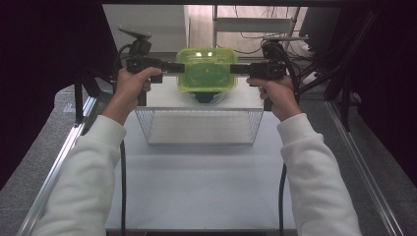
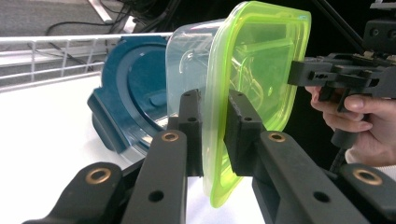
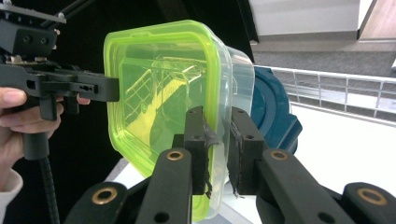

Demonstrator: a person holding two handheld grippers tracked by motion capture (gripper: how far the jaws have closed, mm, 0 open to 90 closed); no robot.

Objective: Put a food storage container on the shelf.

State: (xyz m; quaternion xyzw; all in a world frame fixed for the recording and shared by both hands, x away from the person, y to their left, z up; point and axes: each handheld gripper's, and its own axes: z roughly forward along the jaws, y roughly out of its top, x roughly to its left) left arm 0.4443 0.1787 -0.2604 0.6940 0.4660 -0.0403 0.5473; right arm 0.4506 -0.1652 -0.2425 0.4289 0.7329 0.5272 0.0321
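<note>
Both clamped on the green-lidded container (image 1: 206, 70): left gripper (image 1: 169, 68) and right gripper (image 1: 239, 69) grip opposite rims, beyond the wire basket (image 1: 198, 126), above the blue lid (image 2: 133, 95).

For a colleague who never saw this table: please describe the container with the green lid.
Behind the wire basket, the container hangs between the left gripper and right gripper, which clamp opposite lid edges. Its clear body and neon-green lid set it apart from the dark blue container beneath.
</note>
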